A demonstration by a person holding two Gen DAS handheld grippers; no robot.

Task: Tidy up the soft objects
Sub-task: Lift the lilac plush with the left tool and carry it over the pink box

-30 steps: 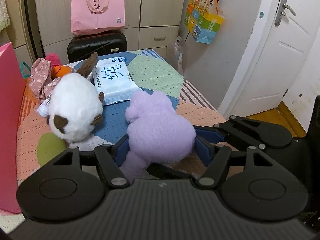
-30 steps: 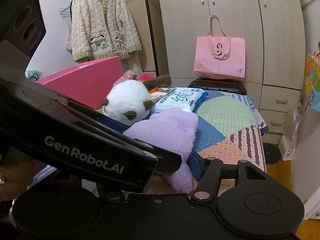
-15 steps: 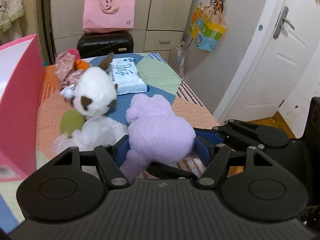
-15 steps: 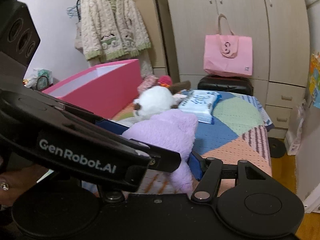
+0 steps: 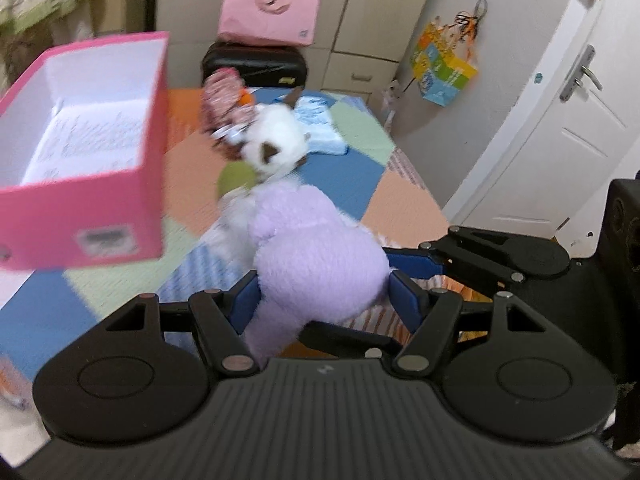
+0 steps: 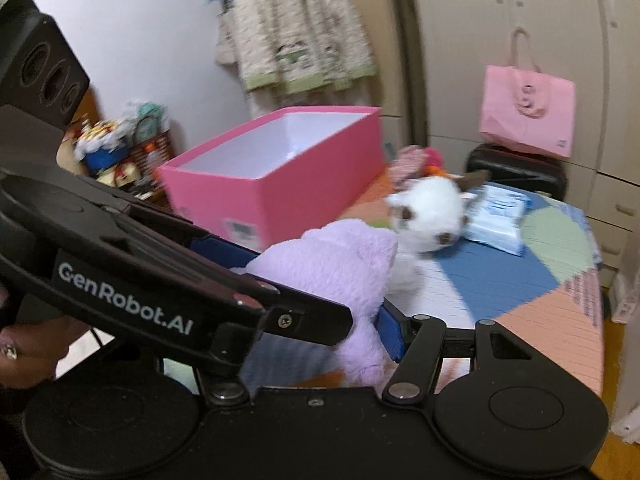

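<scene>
A patchwork bedspread (image 5: pixel 352 184) fills the left wrist view; the left gripper (image 5: pixel 320 286) pinches the purple plush (image 5: pixel 316 256), pink box (image 5: pixel 148 184) to its left. In the right wrist view, the right gripper (image 6: pixel 340 304) seems clamped on the same plush, though the near finger is hidden.

Black hand-held gripper (image 5: pixel 320 284), blue pads (image 5: pixel 404 300), silver screws

Both grippers point downward at a slant. The left gripper (image 5: pixel 320 280) has its blue pads (image 5: pixel 404 296) pressed into either flank of the purple plush (image 5: pixel 316 264). The right gripper (image 6: pixel 360 312) clamps the same toy from the other side. A hand (image 6: pixel 28 352) grips the left gripper's handle.
</scene>
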